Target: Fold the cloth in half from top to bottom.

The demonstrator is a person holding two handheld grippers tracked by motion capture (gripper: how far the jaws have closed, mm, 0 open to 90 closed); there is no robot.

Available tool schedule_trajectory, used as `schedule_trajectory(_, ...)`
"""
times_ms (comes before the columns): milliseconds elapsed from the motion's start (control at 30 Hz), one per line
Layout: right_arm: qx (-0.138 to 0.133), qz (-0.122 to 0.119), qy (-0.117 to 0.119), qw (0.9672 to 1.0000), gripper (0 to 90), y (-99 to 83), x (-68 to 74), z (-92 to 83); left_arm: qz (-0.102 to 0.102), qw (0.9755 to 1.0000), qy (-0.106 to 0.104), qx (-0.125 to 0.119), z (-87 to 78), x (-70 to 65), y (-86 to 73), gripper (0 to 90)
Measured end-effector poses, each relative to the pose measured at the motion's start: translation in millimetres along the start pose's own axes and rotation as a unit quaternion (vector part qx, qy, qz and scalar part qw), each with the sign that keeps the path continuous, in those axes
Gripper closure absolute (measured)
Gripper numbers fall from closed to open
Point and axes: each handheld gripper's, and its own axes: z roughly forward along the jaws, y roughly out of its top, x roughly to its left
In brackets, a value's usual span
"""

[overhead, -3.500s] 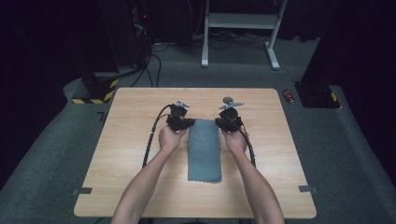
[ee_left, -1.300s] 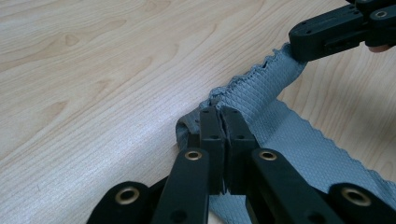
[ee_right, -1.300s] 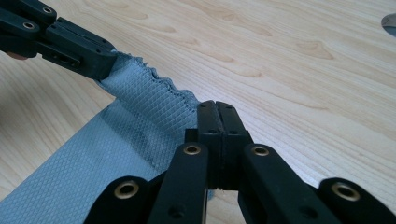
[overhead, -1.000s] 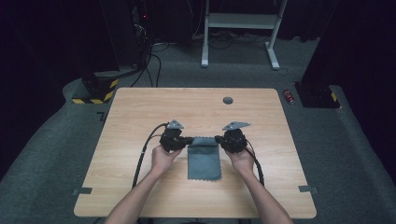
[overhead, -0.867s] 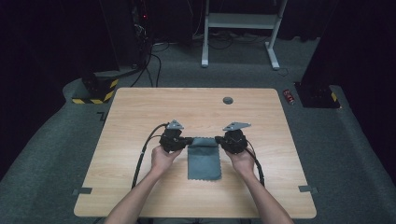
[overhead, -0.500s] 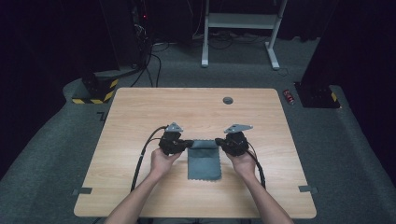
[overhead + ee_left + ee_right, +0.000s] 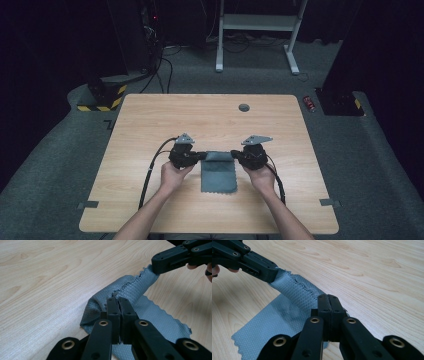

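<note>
**Grey cloth pinched at two corners**

Nearest, two bare forearms coming in from the bottom edge of the high view; one hand wrapped round each tool; black cables looping back along the wrists. Between the hands, a grey cloth [image 7: 218,172] lying on the wooden table [image 7: 150,125], its far edge lifted and rolled over, its near part flat. Left gripper [image 7: 201,156] clamped tight on the far left corner; right gripper [image 7: 235,155] clamped tight on the far right corner; fold stretched between them, just off the wood. Farther on, bare table top with a small round dark hole [image 7: 244,107]. Beyond the table, grey carpet; a yellow-and-black striped block [image 7: 102,97] at the left; white desk legs [image 7: 255,30] at the back; a small red thing [image 7: 311,103] at the right.
</note>
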Motion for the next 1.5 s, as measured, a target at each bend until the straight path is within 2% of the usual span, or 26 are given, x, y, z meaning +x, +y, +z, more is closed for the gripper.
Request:
schedule_trajectory(200,-0.007,0.000,0.005,1.0000,89.8,-2.1,1.6,-1.6,0.008,1.0000,0.003,0.000,-2.5,-3.5,-3.0,88.4)
schedule_trajectory(1067,-0.015,-0.004,0.026,0.9995,89.8,-10.1,10.1,-7.9,0.005,1.0000,-0.004,-0.006,-12.5,-9.1,-13.2,88.4)
schedule_trajectory(1267,-0.017,-0.001,0.030,0.9994,89.8,-13.3,11.3,-9.3,0.015,0.9999,-0.003,-0.002,-14.0,-11.9,-15.4,88.4)
schedule_trajectory(1500,-0.019,-0.001,0.034,0.9993,89.8,-16.8,12.6,-10.9,0.012,0.9999,-0.007,-0.005,-15.8,-14.7,-18.4,88.4)
